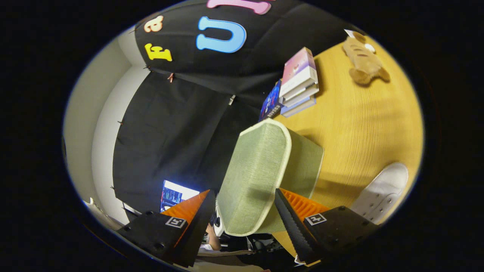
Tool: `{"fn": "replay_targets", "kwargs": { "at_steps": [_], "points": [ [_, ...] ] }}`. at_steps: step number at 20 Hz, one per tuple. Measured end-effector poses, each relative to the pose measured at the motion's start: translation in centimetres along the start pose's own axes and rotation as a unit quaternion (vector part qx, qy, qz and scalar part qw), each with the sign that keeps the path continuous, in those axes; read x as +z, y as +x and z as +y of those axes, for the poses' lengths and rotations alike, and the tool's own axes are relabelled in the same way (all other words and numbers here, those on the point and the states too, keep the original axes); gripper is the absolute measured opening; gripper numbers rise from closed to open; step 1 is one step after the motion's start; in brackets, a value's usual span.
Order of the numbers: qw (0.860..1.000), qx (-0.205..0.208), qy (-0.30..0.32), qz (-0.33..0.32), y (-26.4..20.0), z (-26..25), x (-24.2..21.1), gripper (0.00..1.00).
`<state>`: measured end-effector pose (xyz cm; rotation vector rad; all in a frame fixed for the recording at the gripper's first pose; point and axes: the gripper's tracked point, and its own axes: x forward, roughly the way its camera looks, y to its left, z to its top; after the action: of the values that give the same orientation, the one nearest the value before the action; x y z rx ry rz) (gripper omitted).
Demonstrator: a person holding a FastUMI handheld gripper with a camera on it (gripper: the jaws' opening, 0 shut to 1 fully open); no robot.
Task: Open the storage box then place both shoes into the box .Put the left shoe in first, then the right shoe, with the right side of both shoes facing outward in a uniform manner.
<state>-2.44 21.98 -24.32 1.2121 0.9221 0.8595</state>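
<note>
Right now the tool [244,211] sits with its two fingers spread wide, and the lower edge of a green fabric storage box [261,170] lies in the gap between them. One finger [289,219] appears to touch the box's side near its cream-piped edge; the other finger [200,215] stands just clear of the fabric, so the tool is open rather than clamped on the box. The view is rolled, so the wooden bench [363,121] looks tipped on its side. The box stands on that bench with its broad woven face, trimmed in pale piping, turned toward the camera; I cannot tell from this angle whether its lid is open.

A white shoe [383,192] with metal eyelets lies on the bench beside the box, just past the finger that touches it, well apart from the box's far corner. Beyond the box, near the bench edge that meets the black cloth wall, a small stack of books [298,83] rests with a blue book leaning against it. A tan plush toy [365,60] lies farther along the bench, well apart from the books. A lit screen [174,194] glows just beyond the free finger.
</note>
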Motion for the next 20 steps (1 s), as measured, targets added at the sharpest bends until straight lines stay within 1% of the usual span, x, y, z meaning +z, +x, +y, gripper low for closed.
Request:
{"fn": "replay_targets", "kwargs": {
  "at_steps": [5,9,12,14,15,16,17,20],
  "points": [
    [0.997,0.034,0.061,0.028,2.1,-1.4,-1.6,0.97],
    [0.988,0.086,0.120,0.033,3.3,-0.2,-1.8,0.95],
    [0.984,0.089,0.148,0.039,3.0,-0.7,-2.3,0.51],
    [0.985,0.098,0.142,0.006,1.6,0.0,-0.4,0.21],
    [0.989,0.092,0.118,-0.010,1.4,0.3,0.1,0.06],
    [0.991,0.087,0.104,-0.019,1.3,0.7,0.2,0.05],
    [0.991,0.089,0.103,-0.022,1.0,1.6,0.2,0.05],
    [0.991,0.098,0.083,-0.038,0.3,5.7,0.7,0.05]
  ]
}}
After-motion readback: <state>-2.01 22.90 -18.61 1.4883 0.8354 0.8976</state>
